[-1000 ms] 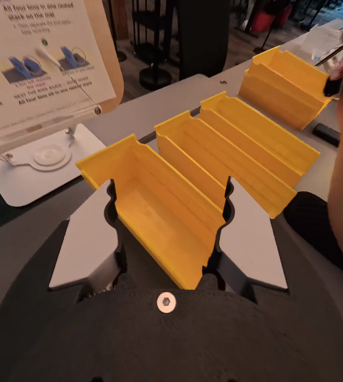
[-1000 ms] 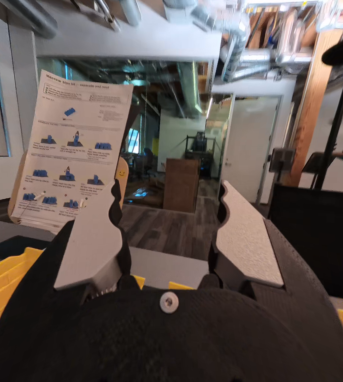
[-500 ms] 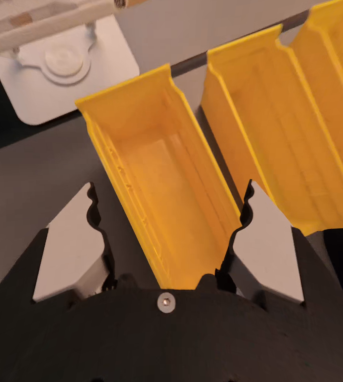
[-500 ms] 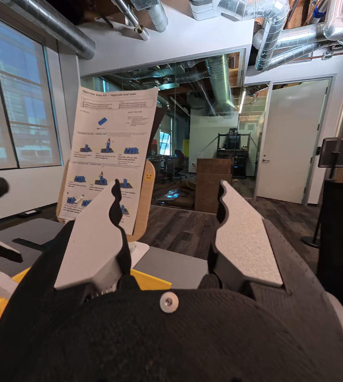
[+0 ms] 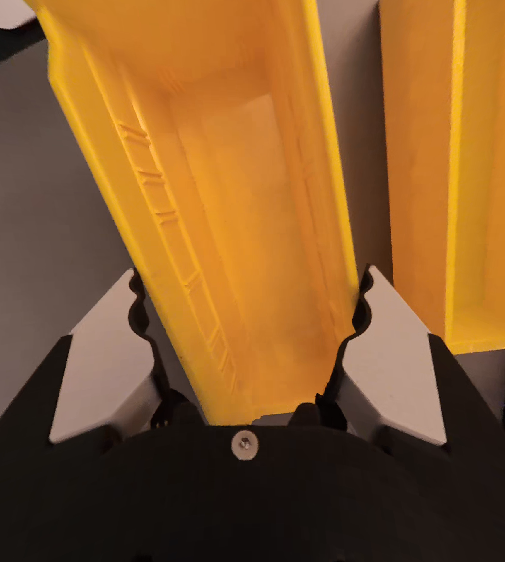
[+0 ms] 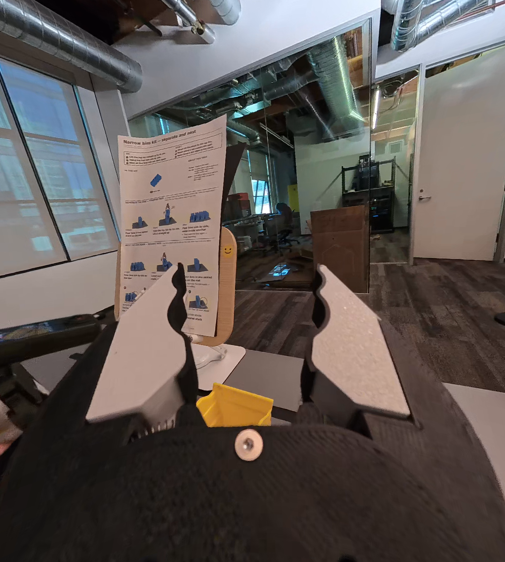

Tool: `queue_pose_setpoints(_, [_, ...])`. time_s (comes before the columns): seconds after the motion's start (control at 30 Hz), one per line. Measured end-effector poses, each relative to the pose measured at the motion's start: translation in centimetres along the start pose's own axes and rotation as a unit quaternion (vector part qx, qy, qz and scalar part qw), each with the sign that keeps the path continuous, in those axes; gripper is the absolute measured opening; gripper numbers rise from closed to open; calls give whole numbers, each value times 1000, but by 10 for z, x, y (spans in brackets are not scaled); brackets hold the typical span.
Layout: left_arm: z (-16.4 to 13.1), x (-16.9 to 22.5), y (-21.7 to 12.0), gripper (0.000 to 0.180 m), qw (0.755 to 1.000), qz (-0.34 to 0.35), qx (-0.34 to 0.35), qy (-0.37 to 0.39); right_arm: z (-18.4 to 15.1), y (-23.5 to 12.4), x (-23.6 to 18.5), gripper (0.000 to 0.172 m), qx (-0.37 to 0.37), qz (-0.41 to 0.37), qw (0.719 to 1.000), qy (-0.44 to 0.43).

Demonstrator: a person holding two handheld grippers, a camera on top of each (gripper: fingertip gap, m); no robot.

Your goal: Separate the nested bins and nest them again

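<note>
**Inspector A:** Where is the task's thing, and how are the tongs found?

**Inspector B:** A yellow bin is seen on the grey table, lying between the fingers of the left tongs. Those tongs are spread wide. The right finger is at the bin's right wall; a sliver of table is visible beside the left finger, so no clamp is judged to be made. A second yellow bin stands just to the right, apart from the first. The right tongs are held apart on nothing, raised above the table, with one bin's end below them.

**Inspector A:** How is the step best done?

**Inspector B:** It is judged that the near bin is being taken for nesting. The tongs should be squared to its walls and closed evenly on both rims, since the bin is skewed between the fingers. The neighbouring bin should be kept clear of the right finger.

**Inspector A:** What cannot be made out?

**Inspector B:** The bin's far end is cut off and blurred. Its near end is hidden under the tongs' body. Contact at the right pad cannot be confirmed. The instruction sheet on its stand is partly covered.
</note>
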State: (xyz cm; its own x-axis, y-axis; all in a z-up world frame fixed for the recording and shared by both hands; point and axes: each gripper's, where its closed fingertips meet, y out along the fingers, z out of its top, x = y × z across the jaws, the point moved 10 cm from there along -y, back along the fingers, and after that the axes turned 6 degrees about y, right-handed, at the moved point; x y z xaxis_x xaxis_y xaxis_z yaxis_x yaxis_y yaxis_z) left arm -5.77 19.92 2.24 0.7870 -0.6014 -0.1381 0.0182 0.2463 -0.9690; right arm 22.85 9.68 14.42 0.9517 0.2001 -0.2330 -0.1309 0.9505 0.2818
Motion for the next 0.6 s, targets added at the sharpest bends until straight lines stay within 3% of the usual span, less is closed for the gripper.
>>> queue_pose_setpoints(0.23, [3,-1,-1,128,1000,7,-18,2,-9,7,4,82,-30,26,998,42])
queue_pose_setpoints(0.6, [7,-2,-2,121,999,15,-50,0,-12,11,-2,81,-45,42,997,38])
